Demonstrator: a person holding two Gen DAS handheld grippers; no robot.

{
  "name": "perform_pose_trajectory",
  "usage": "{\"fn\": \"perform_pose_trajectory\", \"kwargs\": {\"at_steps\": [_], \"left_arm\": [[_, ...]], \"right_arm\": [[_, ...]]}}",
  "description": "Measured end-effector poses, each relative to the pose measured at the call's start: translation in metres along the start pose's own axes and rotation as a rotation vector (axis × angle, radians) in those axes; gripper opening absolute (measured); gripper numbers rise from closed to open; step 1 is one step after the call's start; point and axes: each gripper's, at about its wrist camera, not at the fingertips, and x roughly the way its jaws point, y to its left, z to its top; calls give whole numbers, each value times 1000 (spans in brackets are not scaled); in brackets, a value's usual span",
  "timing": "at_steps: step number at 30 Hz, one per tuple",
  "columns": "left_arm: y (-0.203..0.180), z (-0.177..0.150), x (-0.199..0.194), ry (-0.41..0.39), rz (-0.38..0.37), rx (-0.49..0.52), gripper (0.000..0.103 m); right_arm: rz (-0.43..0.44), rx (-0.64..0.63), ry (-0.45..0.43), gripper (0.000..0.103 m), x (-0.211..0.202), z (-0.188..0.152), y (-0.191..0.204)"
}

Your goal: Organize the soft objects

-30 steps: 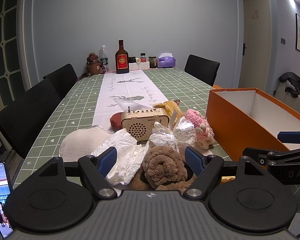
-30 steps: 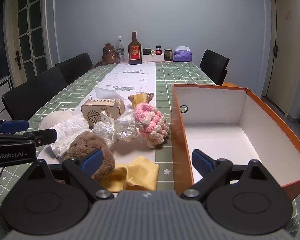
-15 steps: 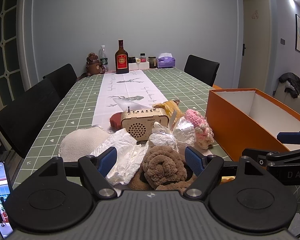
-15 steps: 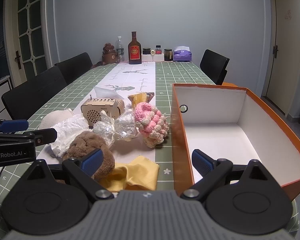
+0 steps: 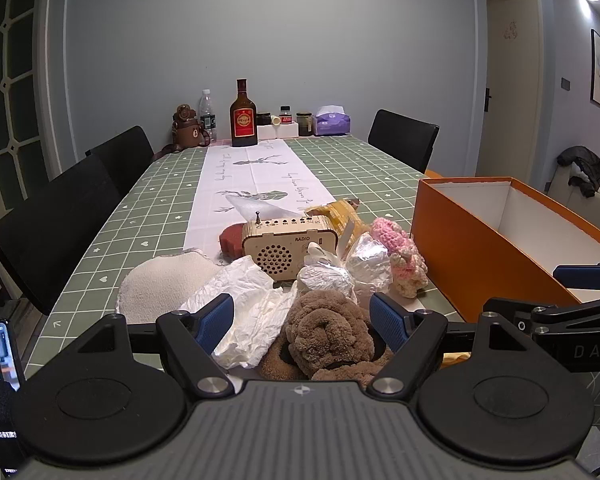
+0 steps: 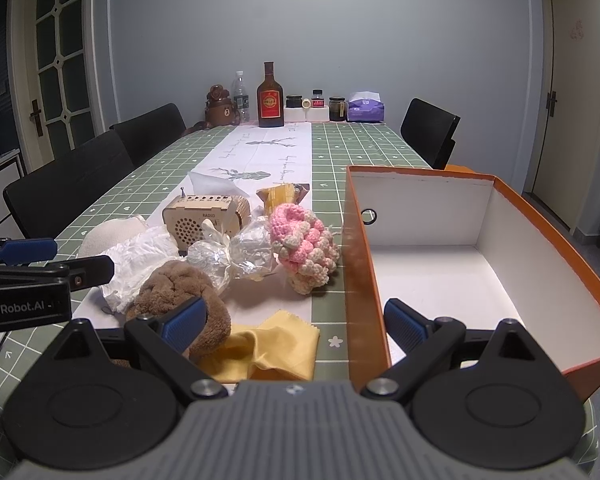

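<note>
Both grippers hover with jaws apart — the left gripper [image 5: 302, 322] frames the brown plush [image 5: 326, 334] low in centre frame, seemingly untouched; the right gripper [image 6: 294, 322] straddles the orange box [image 6: 358, 280] wall.

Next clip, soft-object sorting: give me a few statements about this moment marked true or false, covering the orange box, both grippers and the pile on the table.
1. The orange box is empty. True.
2. The left gripper is shut on the brown plush. False: it is open, the plush lying between its fingers.
3. The pink crochet piece lies beside the box, outside it. True.
4. The right gripper holds the yellow cloth. False: it is open and empty; the cloth lies on the table.
5. The wooden radio is inside the box. False: it stands on the table.
</note>
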Motion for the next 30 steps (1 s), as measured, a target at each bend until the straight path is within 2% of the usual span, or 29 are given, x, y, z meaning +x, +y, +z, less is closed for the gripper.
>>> {"fn": "perform_pose_trajectory", "kwargs": {"at_steps": [19,27,30], "left_arm": [[1,-2,1,-2,-3,-8,91],[6,-6,1,-32,-39,-3,89],[10,-10,2,-31,-48,12,87]], "right_arm": [[-4,-4,3,95,1,-1,1],[-25,-23,-7,96,6,3,7],[-11,-25,-60,89,3,5,10]]}}
